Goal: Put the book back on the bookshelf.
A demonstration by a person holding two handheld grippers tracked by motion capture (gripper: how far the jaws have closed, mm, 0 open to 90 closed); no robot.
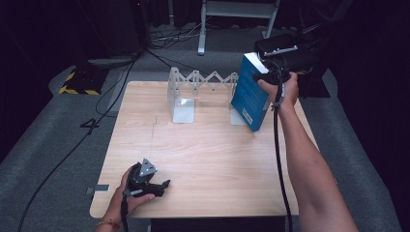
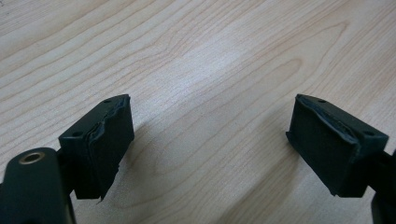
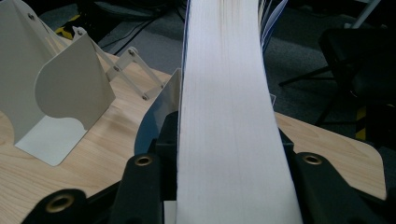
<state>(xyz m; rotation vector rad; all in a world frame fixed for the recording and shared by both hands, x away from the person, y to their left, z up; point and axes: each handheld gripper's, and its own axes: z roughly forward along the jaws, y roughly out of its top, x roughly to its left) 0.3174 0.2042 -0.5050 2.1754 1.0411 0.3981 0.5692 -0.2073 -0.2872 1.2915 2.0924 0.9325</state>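
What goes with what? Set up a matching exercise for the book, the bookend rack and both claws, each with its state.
Things:
1. left claw
2. right claw
3. blue book
4. white bookend rack

States:
A. tilted, held above the table's far right part
B. stands on the table's far side, stretched out with its plates apart
C. open with nothing between its jaws, low over the near left of the table
D. shut on the page edge of a book

Pairs: 1-C, 2-D, 3-A, 4-B
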